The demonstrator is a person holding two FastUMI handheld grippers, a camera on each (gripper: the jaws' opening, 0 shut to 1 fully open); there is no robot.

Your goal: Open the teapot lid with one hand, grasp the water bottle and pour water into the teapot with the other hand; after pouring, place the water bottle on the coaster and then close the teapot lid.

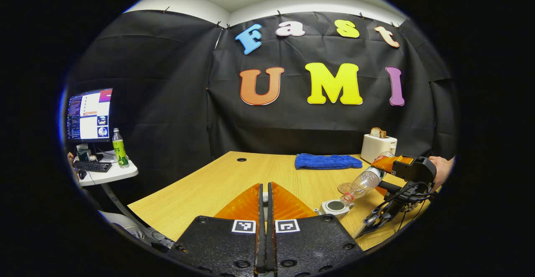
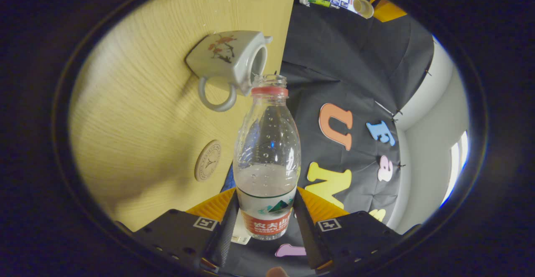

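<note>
The right gripper (image 2: 265,227) pinches the water bottle (image 2: 266,160) at its label, a finger pressing each side, and tips it so the uncapped mouth hangs at the open top of the teapot (image 2: 228,57). In the left gripper view the bottle slants down from two o'clock toward the teapot (image 1: 334,207) on the wooden table (image 1: 217,185). The round coaster (image 2: 207,160) lies at the teapot's six o'clock in the right gripper view. The left gripper (image 1: 263,193) has its fingers pressed together. Beyond, at one o'clock, sit a blue towel (image 1: 328,161) and a toaster (image 1: 378,146).
</note>
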